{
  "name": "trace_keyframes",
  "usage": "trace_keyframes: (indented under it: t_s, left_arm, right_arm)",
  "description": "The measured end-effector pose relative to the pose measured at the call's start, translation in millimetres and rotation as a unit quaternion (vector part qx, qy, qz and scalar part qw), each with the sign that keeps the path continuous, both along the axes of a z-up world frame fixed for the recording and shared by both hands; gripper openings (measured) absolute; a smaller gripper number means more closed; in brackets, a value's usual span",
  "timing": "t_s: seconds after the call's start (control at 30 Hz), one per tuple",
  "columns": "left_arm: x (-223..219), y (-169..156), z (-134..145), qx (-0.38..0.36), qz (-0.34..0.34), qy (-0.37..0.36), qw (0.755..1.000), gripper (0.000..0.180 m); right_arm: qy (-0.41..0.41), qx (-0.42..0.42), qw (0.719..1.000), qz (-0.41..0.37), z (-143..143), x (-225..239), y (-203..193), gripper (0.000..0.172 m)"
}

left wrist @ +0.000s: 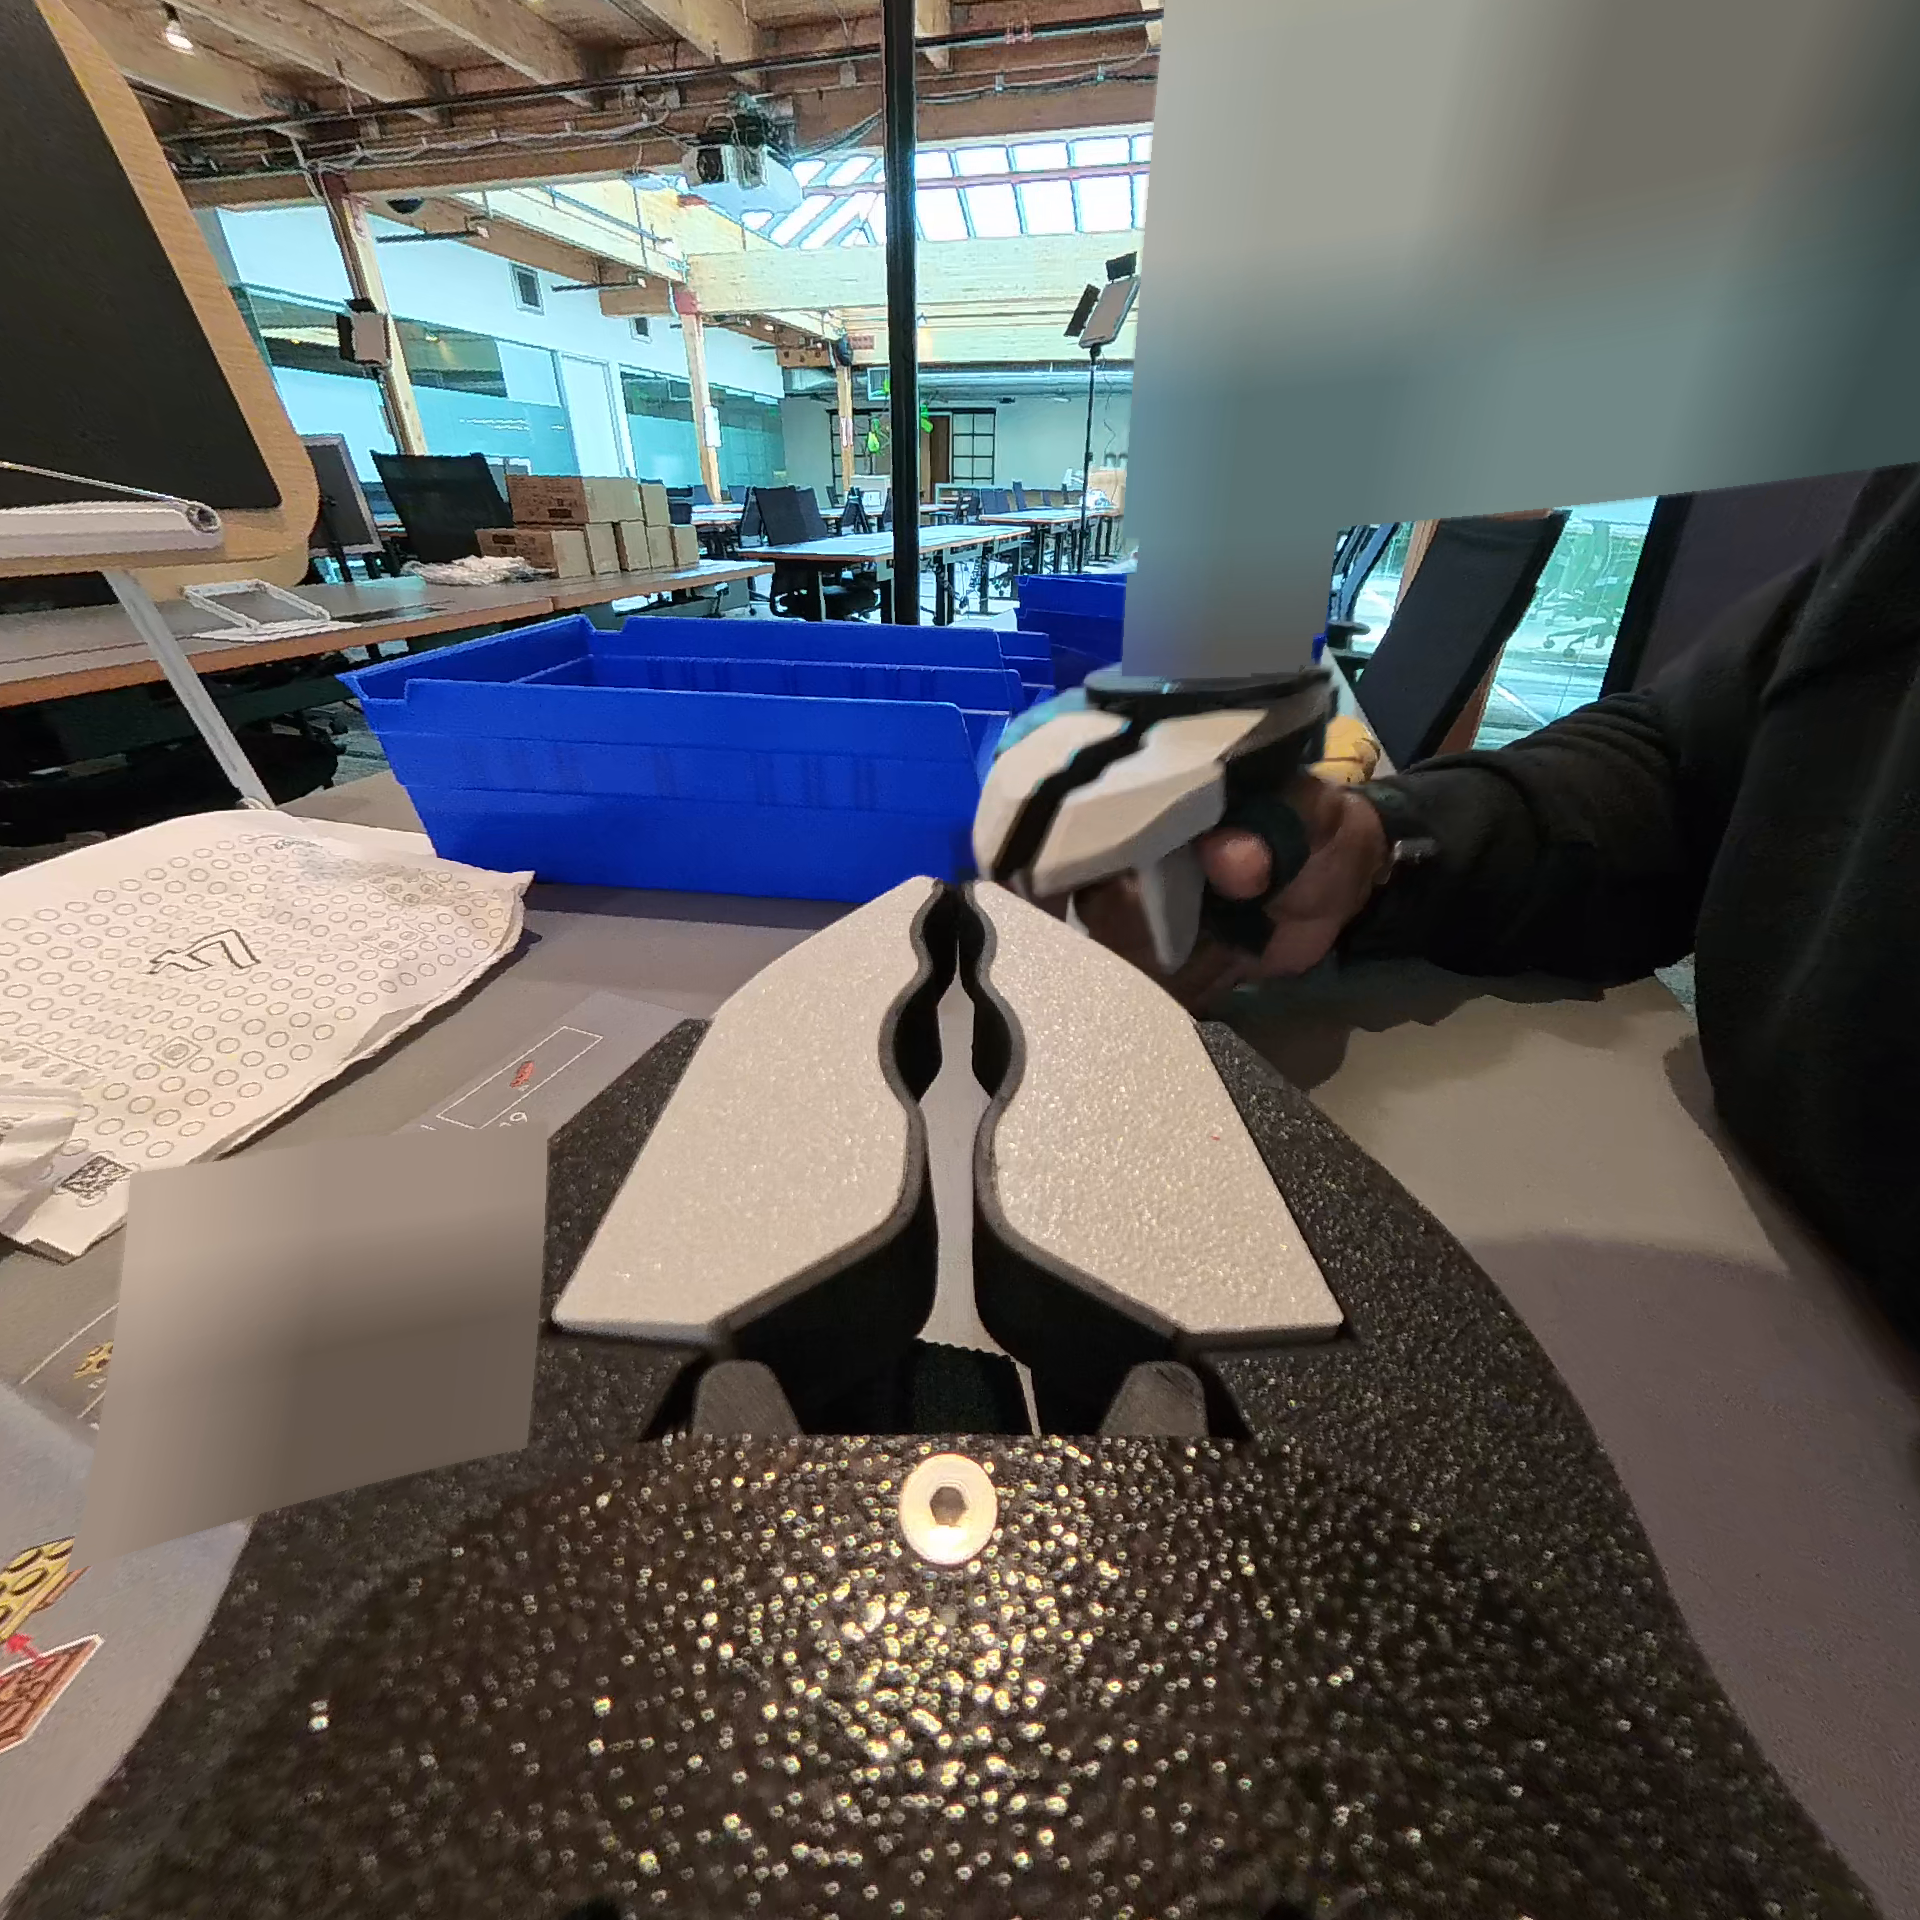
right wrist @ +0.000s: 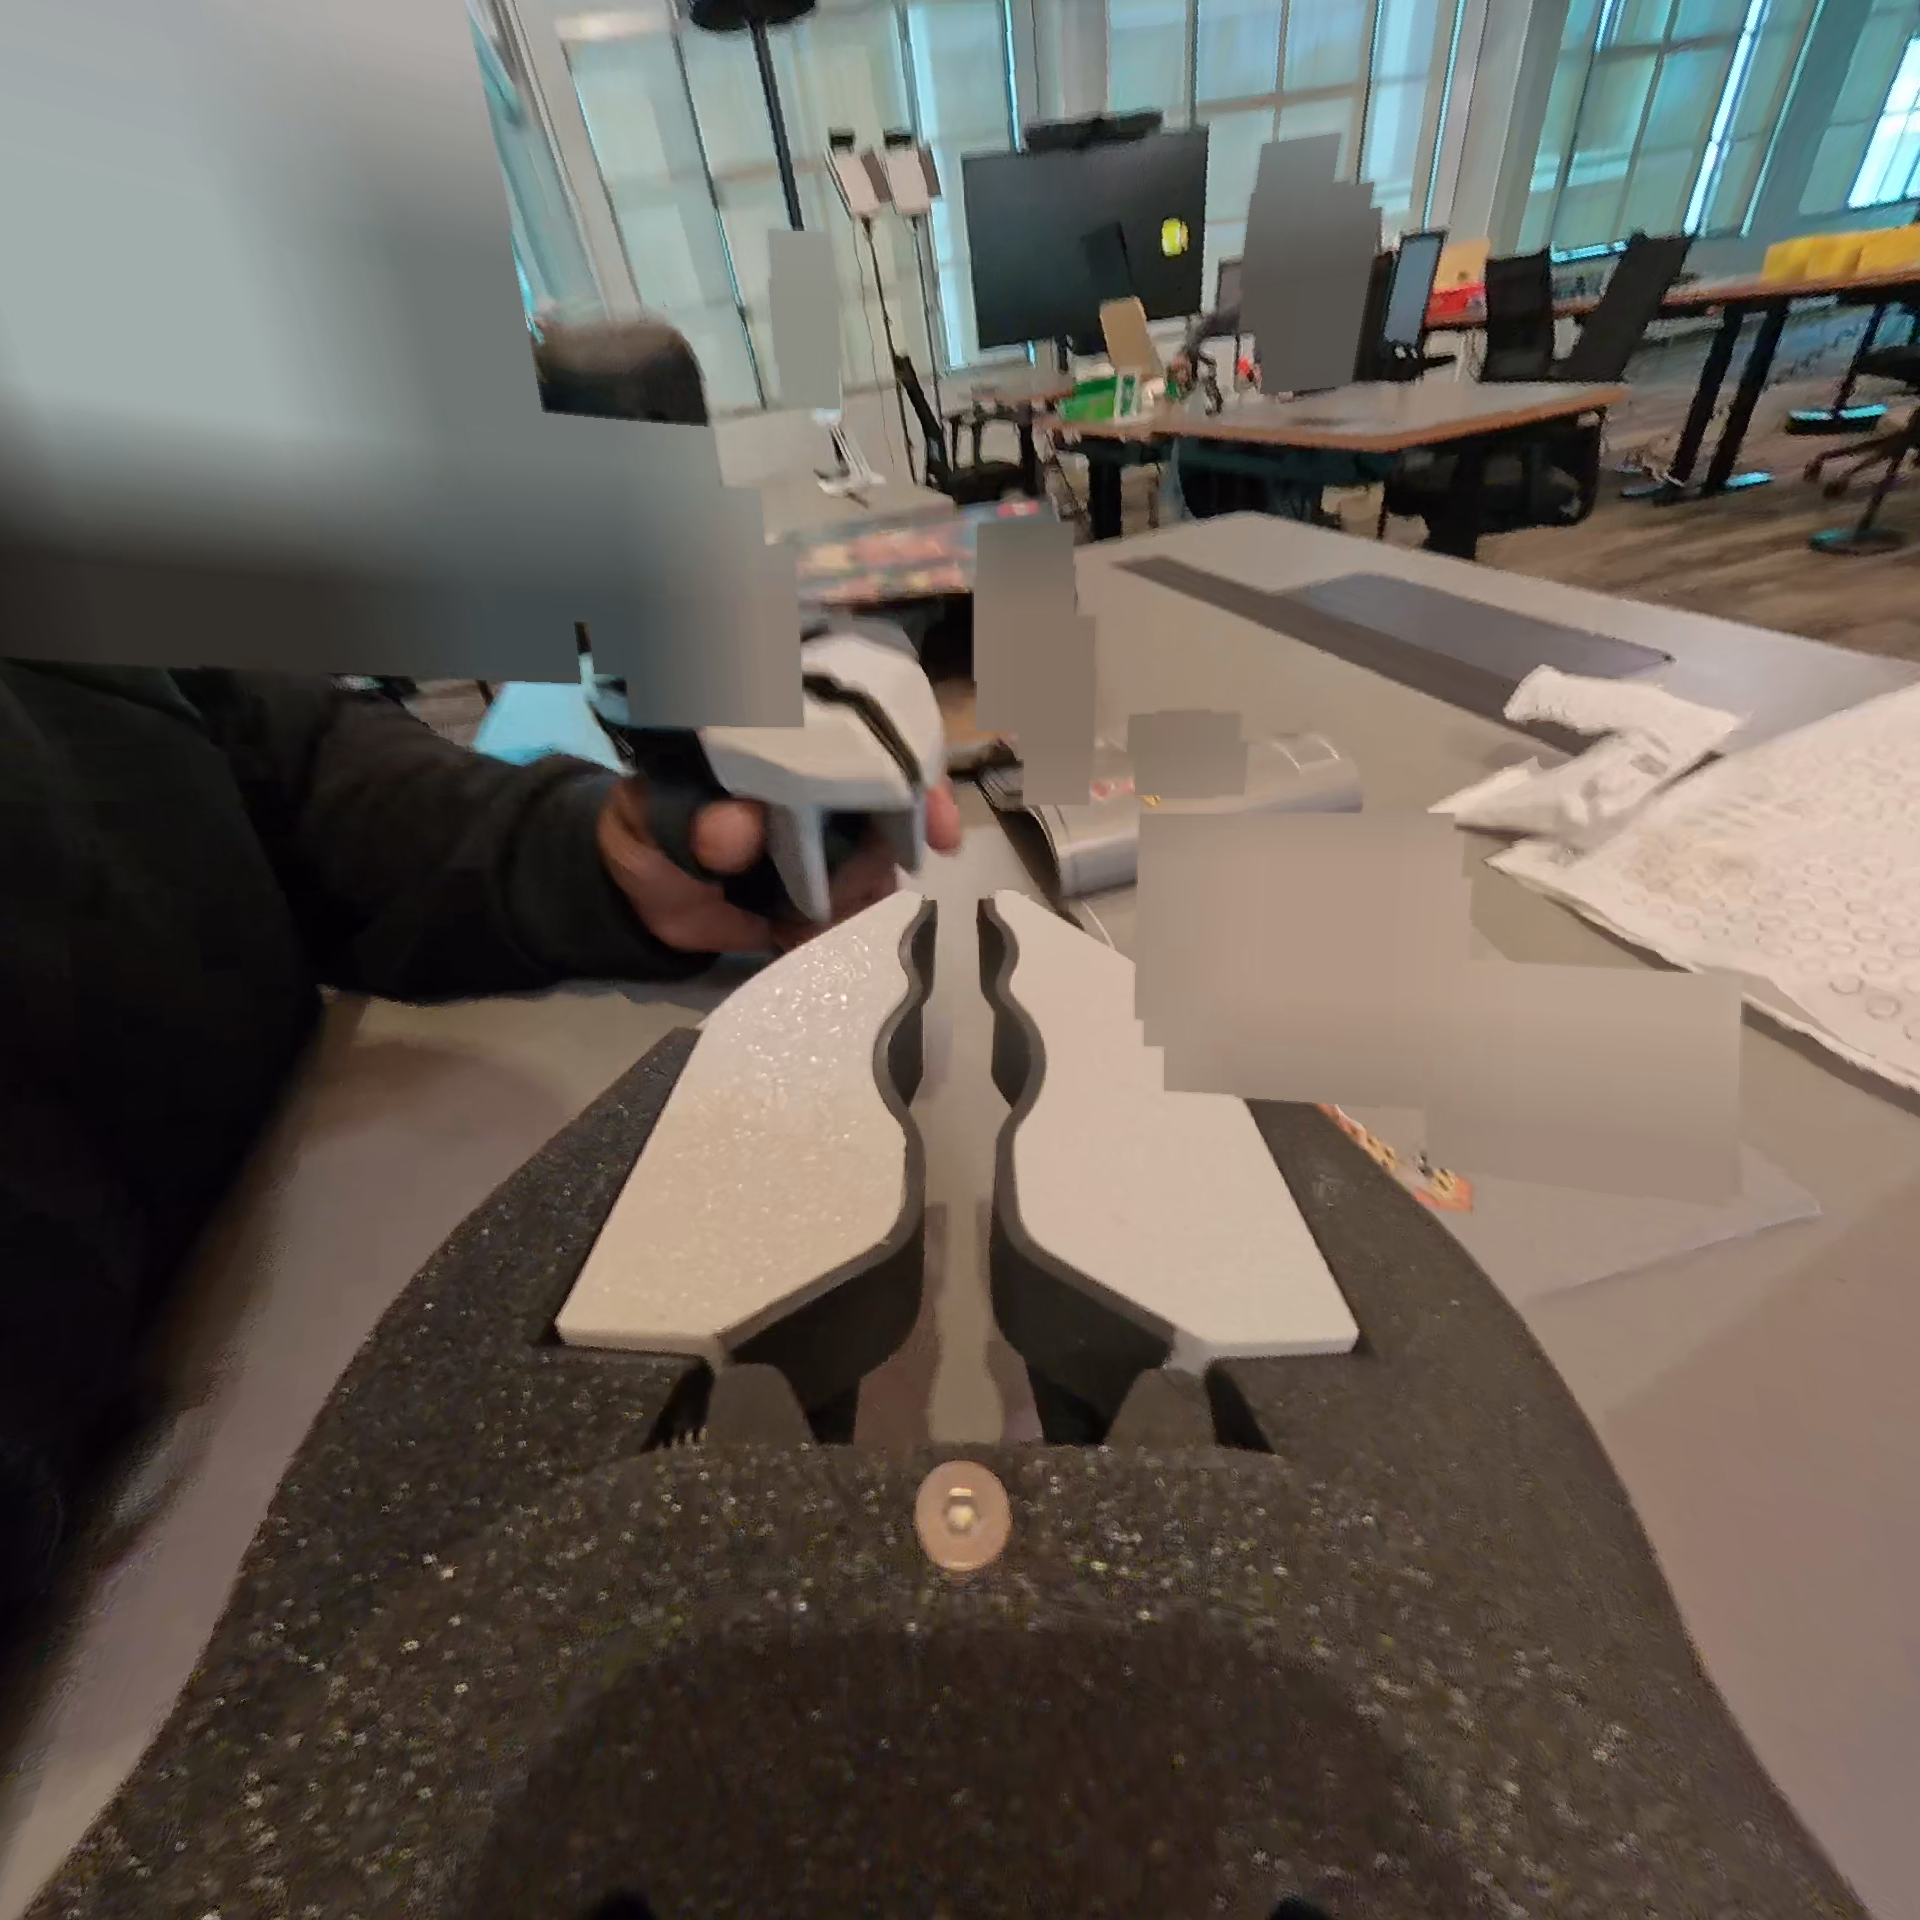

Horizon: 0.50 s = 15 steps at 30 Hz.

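Left gripper: your left gripper [left wrist: 958, 902] hovers low over the grey table [left wrist: 1558, 1195], its two grey fingers closed tip to tip with nothing between them.
Right gripper: your right gripper [right wrist: 957, 914] has its fingers a narrow slot apart, and only bare table shows through the slot; nothing is gripped.
Hands: in the left wrist view your right hand [left wrist: 1278, 883], in a black sleeve, grips the other tool's handle just beyond the left fingertips. In the right wrist view your left hand [right wrist: 707, 862] holds its tool the same way.
Blue bins: a stack of nested blue plastic bins [left wrist: 686, 769] stands on the table ahead of the left gripper, towards the far edge.
Paper sheet: a crumpled white sheet printed with small circles [left wrist: 208, 997] lies on the table, to the left in the left wrist view, and at the right edge of the right wrist view.
Surroundings: an open office with desks and chairs lies beyond.
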<state>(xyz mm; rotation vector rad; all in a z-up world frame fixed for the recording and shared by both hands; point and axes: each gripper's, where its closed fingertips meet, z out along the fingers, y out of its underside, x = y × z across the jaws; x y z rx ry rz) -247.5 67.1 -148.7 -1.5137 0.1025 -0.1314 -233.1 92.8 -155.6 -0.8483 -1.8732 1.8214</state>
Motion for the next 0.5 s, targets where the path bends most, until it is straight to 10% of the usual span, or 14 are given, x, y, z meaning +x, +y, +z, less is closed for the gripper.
trace_keyframes:
  t_s: [0.27,0.5]
  left_arm:
    - [3.1,1.0,-2.2,-0.007,0.006,0.022,1.000,0.000]
    - [7.8,3.7,-6.0,-0.019,0.001,0.038,0.999,0.000]
  right_arm:
    - [0.031,0.148,0.971,-0.186,124.1,15.9,119.5,0.008]
    - [-0.353,0.304,0.861,-0.203,-8.4,-43.2,283.5,0.021]
